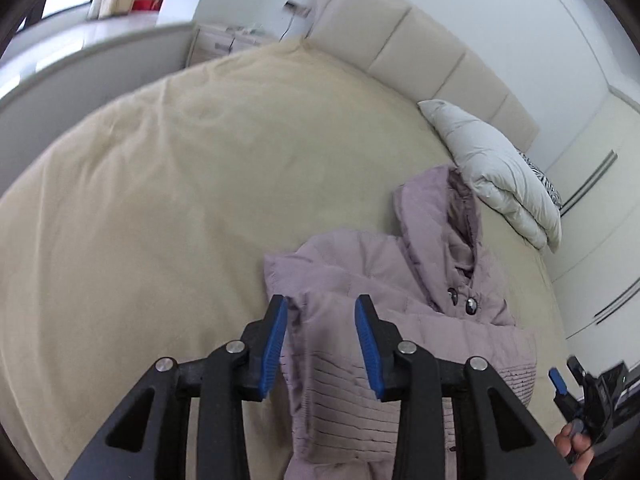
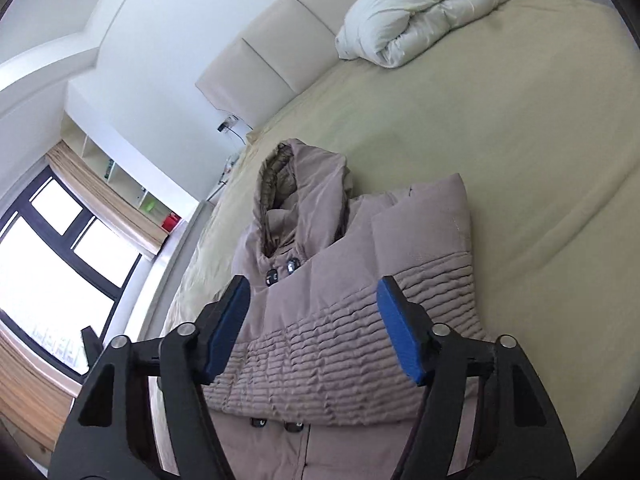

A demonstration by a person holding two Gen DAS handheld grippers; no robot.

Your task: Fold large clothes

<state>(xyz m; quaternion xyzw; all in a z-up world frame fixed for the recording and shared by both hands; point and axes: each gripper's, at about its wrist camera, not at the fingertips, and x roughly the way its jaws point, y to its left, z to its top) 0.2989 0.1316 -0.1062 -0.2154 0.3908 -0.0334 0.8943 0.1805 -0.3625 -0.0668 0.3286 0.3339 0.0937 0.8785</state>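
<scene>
— Where's the coat?
— The mauve quilted coat (image 2: 352,280) lies on my bed (image 1: 160,200), sleeves folded in, hood up; my left gripper (image 1: 321,344) gapes over a fold, maybe brushing it.
— And the right?
— My right gripper (image 2: 314,328) hangs spread above the ribbed waist.

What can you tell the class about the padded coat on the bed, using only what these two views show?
The coat is a dusty mauve-taupe puffer of quilted fabric with a hood, dark buttons at the collar and a band of fine horizontal stitching across the body. It lies partly folded on the beige bed cover, hood toward the headboard, one panel turned over the front. The left gripper has its open jaws astride a fabric fold; the right gripper hovers open above the stitched band.
</scene>
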